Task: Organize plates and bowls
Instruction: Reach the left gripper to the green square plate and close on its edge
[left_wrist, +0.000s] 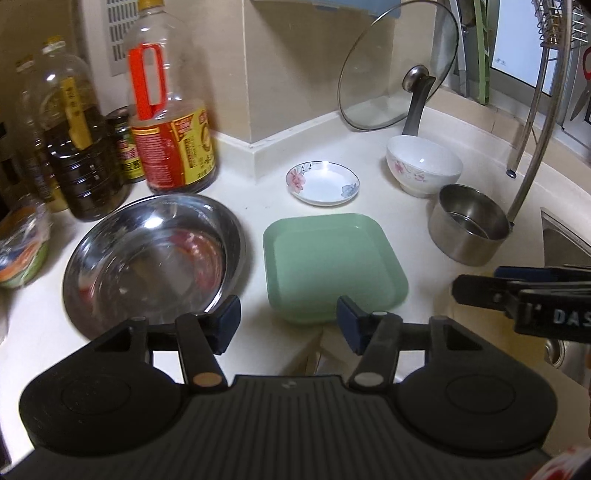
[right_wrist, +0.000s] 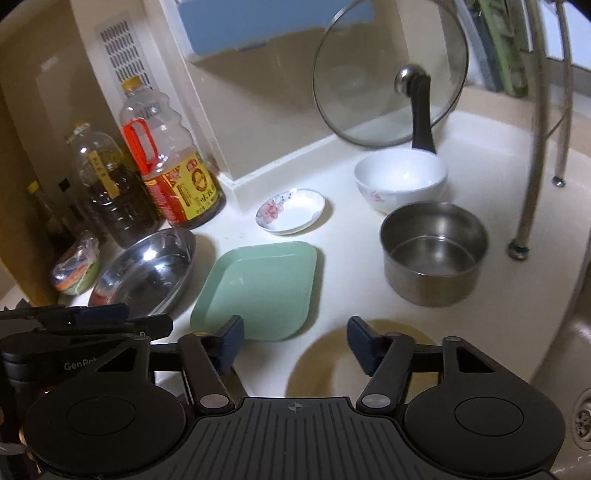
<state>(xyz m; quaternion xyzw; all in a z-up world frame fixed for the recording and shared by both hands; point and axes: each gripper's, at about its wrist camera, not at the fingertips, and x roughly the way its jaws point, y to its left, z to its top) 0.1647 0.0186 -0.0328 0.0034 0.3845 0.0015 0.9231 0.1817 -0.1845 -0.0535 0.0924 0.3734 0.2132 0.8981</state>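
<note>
Both grippers hover at the near edge of the worktop (left_wrist: 369, 173), jaws parted and holding nothing. The left gripper (left_wrist: 288, 325) sits between the steel basin (left_wrist: 151, 254) and the green square plate (left_wrist: 332, 266); the right gripper (right_wrist: 295, 347) is nearer the steel pot (right_wrist: 432, 251). Behind lie the flowered saucer (left_wrist: 323, 182) and white bowl (left_wrist: 424, 166). Probably best to pinch the plate's near rim squarely, then lift it level.
</note>
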